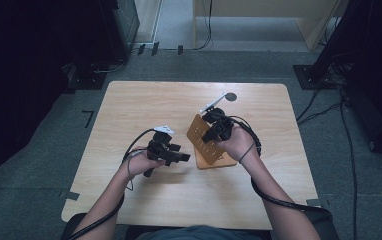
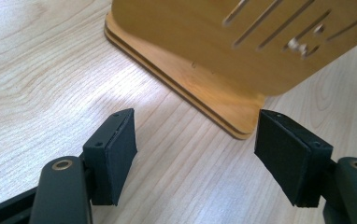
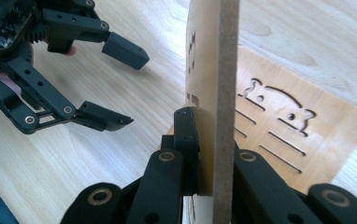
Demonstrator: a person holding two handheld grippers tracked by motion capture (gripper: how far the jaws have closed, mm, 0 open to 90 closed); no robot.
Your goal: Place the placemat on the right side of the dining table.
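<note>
Wooden panel [image 3: 214,93] stands on edge, upper of two slotted boards, clamped between right gripper [image 3: 211,154] jaws over right-centre of tabletop [image 1: 129,110]. Second board [image 3: 303,140] lies flat beneath. Left gripper [image 2: 195,154] jaws apart, empty, just beside flat board's corner.

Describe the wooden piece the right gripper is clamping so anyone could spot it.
On the pale wooden table, right of centre, a flat plywood base lies. Rising tilted from it is the thin slotted plywood panel, edge pinched in the right gripper.
</note>
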